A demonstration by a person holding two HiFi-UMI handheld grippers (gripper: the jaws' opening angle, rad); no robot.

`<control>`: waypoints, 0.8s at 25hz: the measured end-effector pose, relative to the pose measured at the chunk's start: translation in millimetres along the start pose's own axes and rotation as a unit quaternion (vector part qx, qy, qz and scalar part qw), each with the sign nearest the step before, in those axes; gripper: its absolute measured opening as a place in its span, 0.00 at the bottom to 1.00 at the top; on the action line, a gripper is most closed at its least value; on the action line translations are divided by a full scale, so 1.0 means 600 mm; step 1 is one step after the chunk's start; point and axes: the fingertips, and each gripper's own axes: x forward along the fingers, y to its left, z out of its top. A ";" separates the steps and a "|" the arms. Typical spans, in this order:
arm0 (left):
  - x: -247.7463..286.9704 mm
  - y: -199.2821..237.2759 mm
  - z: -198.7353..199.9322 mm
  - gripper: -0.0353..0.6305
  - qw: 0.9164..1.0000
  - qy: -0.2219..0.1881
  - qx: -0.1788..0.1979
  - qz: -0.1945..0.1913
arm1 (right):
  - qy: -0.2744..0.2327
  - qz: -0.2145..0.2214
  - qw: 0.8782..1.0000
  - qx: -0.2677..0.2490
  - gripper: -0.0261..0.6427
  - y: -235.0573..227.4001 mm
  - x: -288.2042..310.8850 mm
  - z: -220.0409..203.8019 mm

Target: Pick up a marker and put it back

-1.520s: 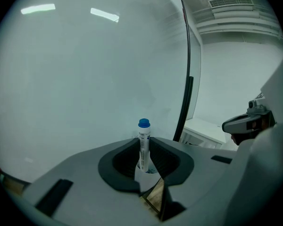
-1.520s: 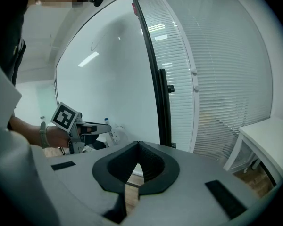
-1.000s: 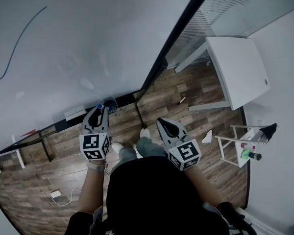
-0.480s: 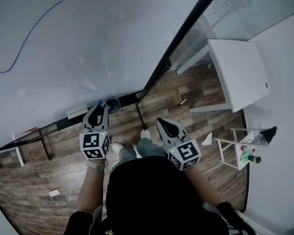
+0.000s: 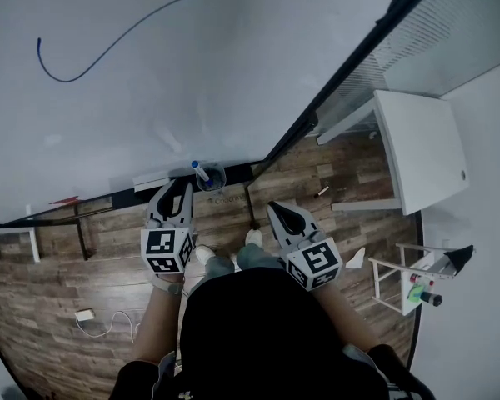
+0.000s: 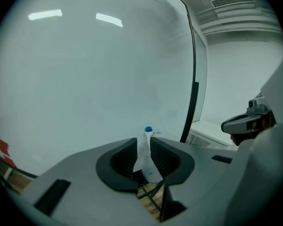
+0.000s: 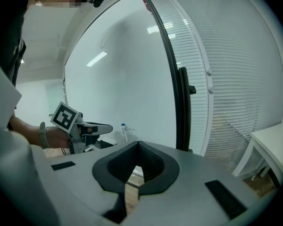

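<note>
My left gripper has its jaws a narrow way apart and holds nothing. In the left gripper view the marker shows through the gap, beyond the jaws and not between them. The marker is white with a blue cap and stands tilted, cap up, in a clear cup at the bottom edge of the whiteboard, near its right corner. From the head view, my left jaw tips are just beside the cup and do not touch it. My right gripper has its jaw tips together with nothing in them. It hangs over the wood floor, apart from the cup. A blue line curves across the whiteboard.
</note>
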 end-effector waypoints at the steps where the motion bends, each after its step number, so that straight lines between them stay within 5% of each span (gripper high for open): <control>1: -0.009 0.003 0.002 0.19 1.000 -0.002 0.001 0.005 | -0.001 0.008 1.000 -0.004 0.08 0.007 0.005 0.004; 10: -0.109 0.061 0.008 0.19 0.997 -0.021 -0.022 0.073 | -0.008 0.097 0.994 -0.044 0.08 0.095 0.062 0.038; 20: -0.237 0.112 -0.020 0.18 0.986 -0.031 -0.048 0.160 | -0.011 0.210 0.974 -0.088 0.08 0.219 0.116 0.060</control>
